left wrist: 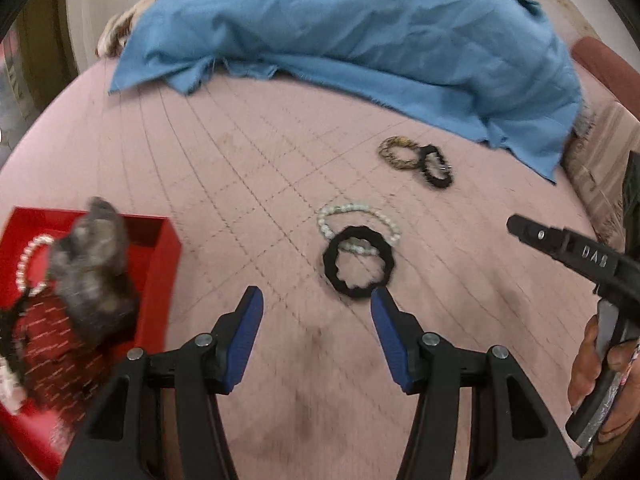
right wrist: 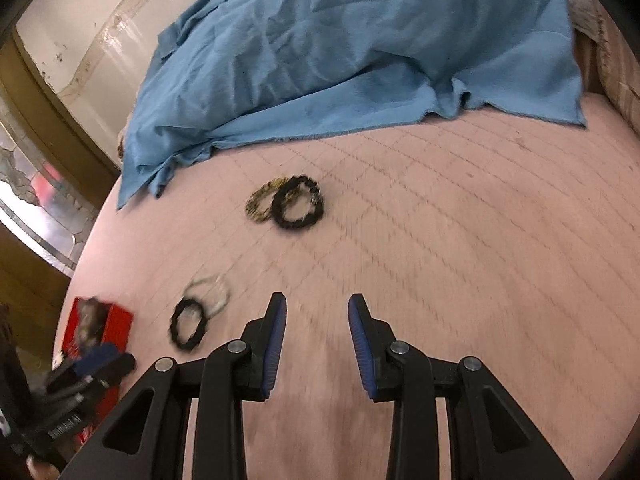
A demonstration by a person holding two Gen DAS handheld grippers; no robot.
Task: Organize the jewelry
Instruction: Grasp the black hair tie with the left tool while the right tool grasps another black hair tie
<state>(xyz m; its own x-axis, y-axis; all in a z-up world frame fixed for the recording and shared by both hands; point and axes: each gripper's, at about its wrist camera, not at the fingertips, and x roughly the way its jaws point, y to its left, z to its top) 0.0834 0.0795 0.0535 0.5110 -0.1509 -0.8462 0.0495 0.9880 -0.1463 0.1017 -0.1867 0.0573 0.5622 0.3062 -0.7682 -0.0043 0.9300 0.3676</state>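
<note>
- The left gripper point(left wrist: 317, 300) hangs over the pink quilted surface point(left wrist: 240, 184) with its blue-padded jaws spread wide and nothing between them.
- To the left of the left gripper sits a red box point(left wrist: 160, 240). In it lie a pearl bracelet point(left wrist: 28, 264) and a grey, furry item point(left wrist: 96, 272) too blurred to identify; dark, indistinct pieces lie at the box's near-left corner.
- Just ahead of the left gripper's right fingertip lies a black scalloped ring point(left wrist: 358, 264), close to the pad but whether touching it cannot be told.
- This ring overlaps the near edge of a pale beaded bracelet point(left wrist: 356, 216), which lies just beyond it.
- Farther ahead and to the right, well apart from that pair, a gold-and-black bracelet point(left wrist: 396, 154) lies touching a black bracelet point(left wrist: 436, 168) on its right.
- Beyond all of these, a rumpled blue cloth point(left wrist: 340, 28) covers the far side of the surface.
- The right gripper point(right wrist: 317, 312) also hovers over bare pink surface, its jaws parted and empty; in the left wrist view one of its black fingers reaches in from the right edge, with the person's hand point(left wrist: 592, 364) on the handle.
- From the right gripper, the black scalloped ring and pale bracelet lie to its left, the red box farther left and nearer, partly behind the left gripper, and the gold-and-black and black bracelets ahead and slightly left.
</note>
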